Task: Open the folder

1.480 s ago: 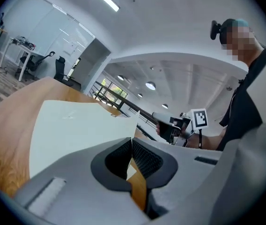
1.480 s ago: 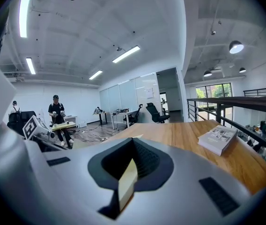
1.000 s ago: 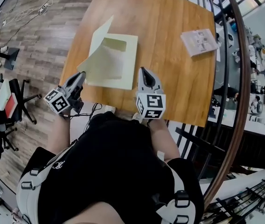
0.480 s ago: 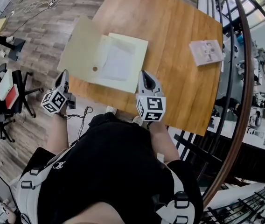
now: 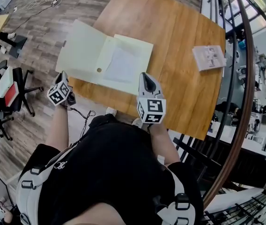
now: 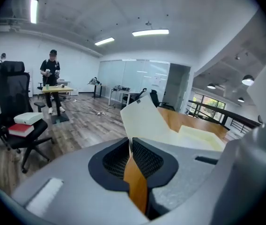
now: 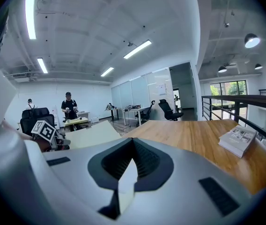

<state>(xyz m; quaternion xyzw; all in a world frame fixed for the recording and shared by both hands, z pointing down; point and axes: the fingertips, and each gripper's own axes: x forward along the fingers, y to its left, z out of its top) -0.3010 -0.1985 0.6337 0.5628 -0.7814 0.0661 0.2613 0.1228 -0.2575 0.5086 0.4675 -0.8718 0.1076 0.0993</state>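
Observation:
The pale yellow folder lies open on the wooden table. Its front cover is turned out to the left and overhangs the table's left edge. A white sheet shows inside. My left gripper is at the cover's near left corner, shut on its edge. In the left gripper view the cover rises straight from the closed tips. My right gripper is shut, its tip over the folder's near right corner. I cannot tell whether it presses on it. In the right gripper view its jaws are closed.
A printed booklet lies near the table's right edge. A black railing runs along the right side. Office chairs stand on the wood floor to the left, one with a red book on it. A person stands far off.
The front cover swung from upright over to the left and now lies flat. My left gripper moved left and down with it. The right gripper stayed at the folder's near right corner.

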